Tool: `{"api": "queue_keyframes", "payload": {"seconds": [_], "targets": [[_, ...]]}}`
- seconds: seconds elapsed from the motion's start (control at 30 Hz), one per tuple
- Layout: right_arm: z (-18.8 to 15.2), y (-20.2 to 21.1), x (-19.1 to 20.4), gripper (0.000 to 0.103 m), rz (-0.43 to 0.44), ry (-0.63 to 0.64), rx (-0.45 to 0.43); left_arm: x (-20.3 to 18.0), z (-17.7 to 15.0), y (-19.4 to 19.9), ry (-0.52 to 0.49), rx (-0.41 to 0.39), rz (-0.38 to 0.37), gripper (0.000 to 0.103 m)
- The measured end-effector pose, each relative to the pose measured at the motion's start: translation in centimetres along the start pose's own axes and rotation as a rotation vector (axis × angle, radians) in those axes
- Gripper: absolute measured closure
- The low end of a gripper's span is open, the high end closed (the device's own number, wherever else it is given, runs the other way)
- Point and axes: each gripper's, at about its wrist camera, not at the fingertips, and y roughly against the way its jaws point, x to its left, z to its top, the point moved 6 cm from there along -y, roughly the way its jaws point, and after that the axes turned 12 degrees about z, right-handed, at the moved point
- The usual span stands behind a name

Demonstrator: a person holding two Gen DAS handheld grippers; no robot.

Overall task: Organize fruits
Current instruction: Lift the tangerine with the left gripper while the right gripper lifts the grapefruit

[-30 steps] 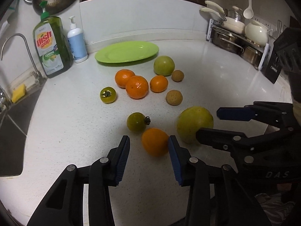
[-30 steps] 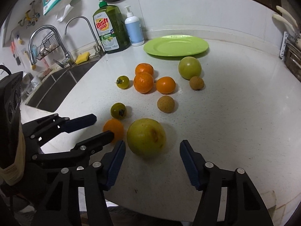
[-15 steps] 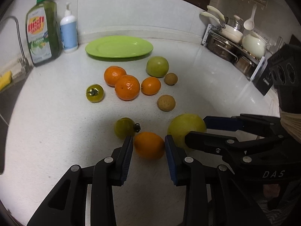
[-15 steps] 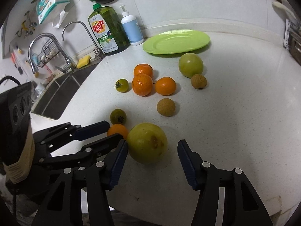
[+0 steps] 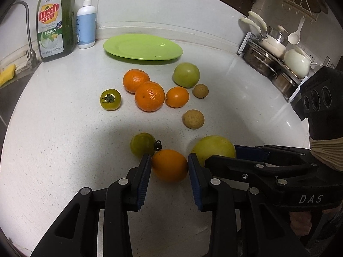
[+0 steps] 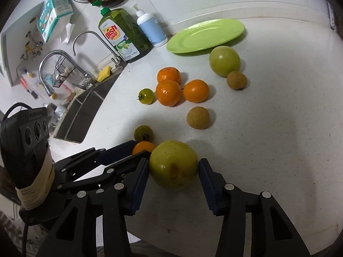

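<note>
My left gripper has its blue pads against both sides of a smooth orange on the white counter. My right gripper has closed on a large yellow-green fruit, which also shows in the left wrist view. A green tomato lies just beyond the orange. Further back are three oranges, another green tomato, two brown longans and a green apple. An empty green plate sits at the back.
A dish soap bottle and a white-blue pump bottle stand at the back left beside the sink and tap. A rack of pots stands at the back right. The counter edge is near, below both grippers.
Both grippers moved forward and down and closed: the left onto the smooth orange, the right onto the large yellow-green fruit. The fruits have stayed on the counter.
</note>
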Motion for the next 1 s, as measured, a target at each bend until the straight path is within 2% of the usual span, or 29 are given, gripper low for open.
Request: {"api": "queue_keyframes", "payload": {"seconds": [0.1,0.23,0.33,0.5,0.57,0.7,0.73,0.77,0.83,0.9,0.93,1.0], "targets": [[0.0,0.2,0.1,0.055,-0.024,0.008,-0.009,-0.2,0.0,0.0,-0.012,-0.008,0.017,0.068],[0.1,0.8,0.2,0.055,-0.122,0.065,-0.025,-0.6,-0.4,0.4,-0.033,-0.019,0.053,0.069],[0.0,1.3,0.4,0.055,-0.161,0.102,-0.033,-0.9,-0.7,0.6,-0.052,-0.023,0.070,0.069],[-0.5,2.0,0.9,0.055,-0.259,0.208,-0.035,-1.1,-1.6,-0.4,-0.052,0.027,0.090,0.068],[-0.6,2.3,1.0,0.055,-0.282,0.228,-0.038,-1.0,-1.7,-0.6,-0.046,0.007,0.105,0.068],[-1.0,2.8,0.8,0.055,-0.298,0.237,-0.037,-1.2,-1.6,-0.3,-0.052,-0.001,0.108,0.068],[-1.1,2.9,0.9,0.055,-0.298,0.238,-0.035,-1.2,-1.6,-0.3,-0.053,-0.003,0.111,0.067],[-1.2,3.0,0.8,0.055,-0.299,0.239,-0.034,-1.2,-1.5,-0.3,-0.047,-0.005,0.117,0.060],[-1.4,3.1,0.9,0.055,-0.298,0.238,-0.033,-1.2,-1.5,-0.2,-0.038,-0.017,0.114,0.058],[-1.5,3.2,0.8,0.055,-0.297,0.236,-0.032,-1.4,-1.4,-0.3,-0.045,-0.027,0.125,0.060],[-1.5,3.3,0.8,0.055,-0.299,0.235,-0.032,-1.4,-1.3,-0.4,-0.046,-0.030,0.131,0.069],[-1.5,3.3,0.7,0.055,-0.300,0.233,-0.033,-1.5,-1.3,-0.4,-0.050,-0.027,0.129,0.070]]}}
